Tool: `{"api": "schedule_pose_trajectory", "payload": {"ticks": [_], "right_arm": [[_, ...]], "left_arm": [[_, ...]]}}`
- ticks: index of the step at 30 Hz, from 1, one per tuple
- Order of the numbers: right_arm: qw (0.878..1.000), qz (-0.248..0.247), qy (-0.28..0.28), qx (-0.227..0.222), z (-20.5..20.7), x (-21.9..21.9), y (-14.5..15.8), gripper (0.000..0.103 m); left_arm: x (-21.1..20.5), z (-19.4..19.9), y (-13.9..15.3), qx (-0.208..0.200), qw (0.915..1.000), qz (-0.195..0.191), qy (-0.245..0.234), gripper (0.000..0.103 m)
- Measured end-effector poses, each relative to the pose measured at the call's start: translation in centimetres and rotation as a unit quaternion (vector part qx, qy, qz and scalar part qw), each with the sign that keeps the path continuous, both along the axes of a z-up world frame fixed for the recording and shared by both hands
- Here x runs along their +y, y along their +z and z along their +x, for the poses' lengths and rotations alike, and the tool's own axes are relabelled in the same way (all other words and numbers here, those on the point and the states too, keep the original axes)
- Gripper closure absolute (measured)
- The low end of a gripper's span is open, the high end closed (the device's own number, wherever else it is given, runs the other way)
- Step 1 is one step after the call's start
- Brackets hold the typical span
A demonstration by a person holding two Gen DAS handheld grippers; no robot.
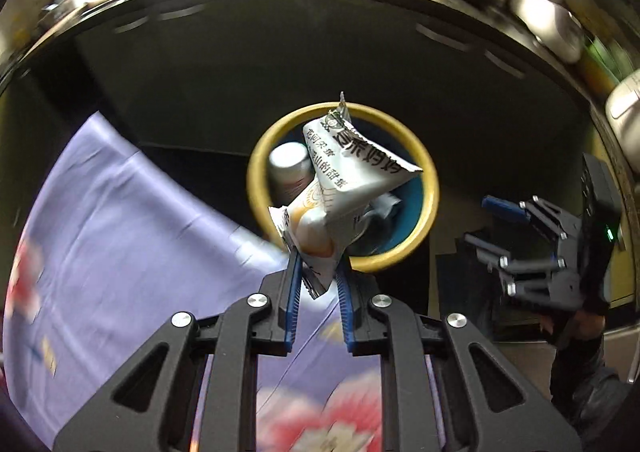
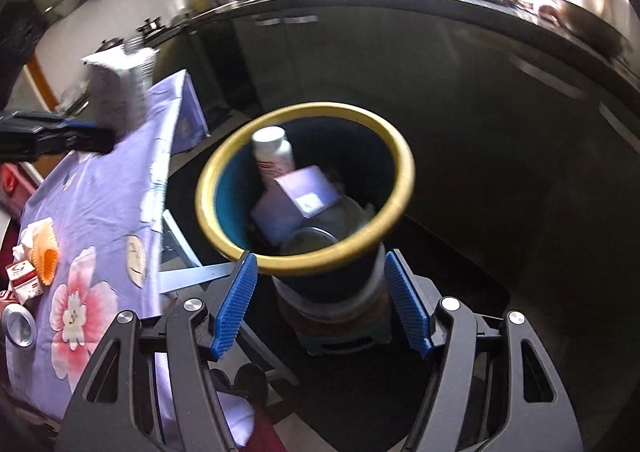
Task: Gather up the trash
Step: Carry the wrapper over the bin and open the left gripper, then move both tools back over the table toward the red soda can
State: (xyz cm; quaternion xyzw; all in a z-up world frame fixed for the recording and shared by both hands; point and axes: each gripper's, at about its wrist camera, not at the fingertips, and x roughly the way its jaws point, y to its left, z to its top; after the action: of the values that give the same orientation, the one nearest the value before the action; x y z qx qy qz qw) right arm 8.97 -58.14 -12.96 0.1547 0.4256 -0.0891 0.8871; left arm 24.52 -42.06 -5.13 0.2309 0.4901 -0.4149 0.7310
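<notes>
Left gripper (image 1: 318, 284): pinching a crumpled white snack wrapper (image 1: 344, 180) printed with black Chinese characters, above the bin.
Right gripper (image 2: 320, 300): spread wide, empty.
Yellow-rimmed bin (image 2: 404, 168): holds a white bottle (image 2: 274, 154) and a purple box (image 2: 308, 192).

A surface draped in a purple floral tablecloth (image 2: 104, 188) fills the nine o'clock side. On it lie an orange paper cupcake liner (image 2: 45, 256), a small red-and-white carton (image 2: 25, 279) and a round metal lid (image 2: 18, 326).
</notes>
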Motion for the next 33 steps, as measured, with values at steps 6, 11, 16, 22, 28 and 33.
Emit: {"api": "schedule_pose_trajectory", "payload": {"ticks": [6,11,16,22,28,33], "right_arm": [[1.0,0.01,-0.018,0.008,-1.4,-1.1,-0.8,0.037],[1.0,0.009,-0.012,0.002,-2.0,-0.8,-0.3,0.037],[1.0,0.008,-0.001,-0.005,-1.8,-0.3,0.1,0.037],[0.999,0.002,0.04,-0.008,-1.2,1.7,1.0,0.037],[0.993,-0.027,0.114,0.003,-0.1,5.9,2.1,0.033],[0.981,-0.044,0.189,0.005,0.8,10.3,3.3,0.032]], "left_arm": [[-7.2,0.8,-3.4,0.03,0.9991,0.01,-0.027,0.083],[-7.8,1.5,-4.3,0.024,0.9994,0.016,-0.018,0.052],[-3.3,0.6,-0.6,0.027,0.9995,-0.013,-0.003,0.04],[6.6,-2.9,6.4,-0.011,0.9938,-0.104,0.037,0.022],[19.5,-7.1,10.5,-0.062,0.9734,-0.181,0.126,0.013],[30.3,-10.9,12.0,-0.113,0.9466,-0.208,0.219,0.01]]}}
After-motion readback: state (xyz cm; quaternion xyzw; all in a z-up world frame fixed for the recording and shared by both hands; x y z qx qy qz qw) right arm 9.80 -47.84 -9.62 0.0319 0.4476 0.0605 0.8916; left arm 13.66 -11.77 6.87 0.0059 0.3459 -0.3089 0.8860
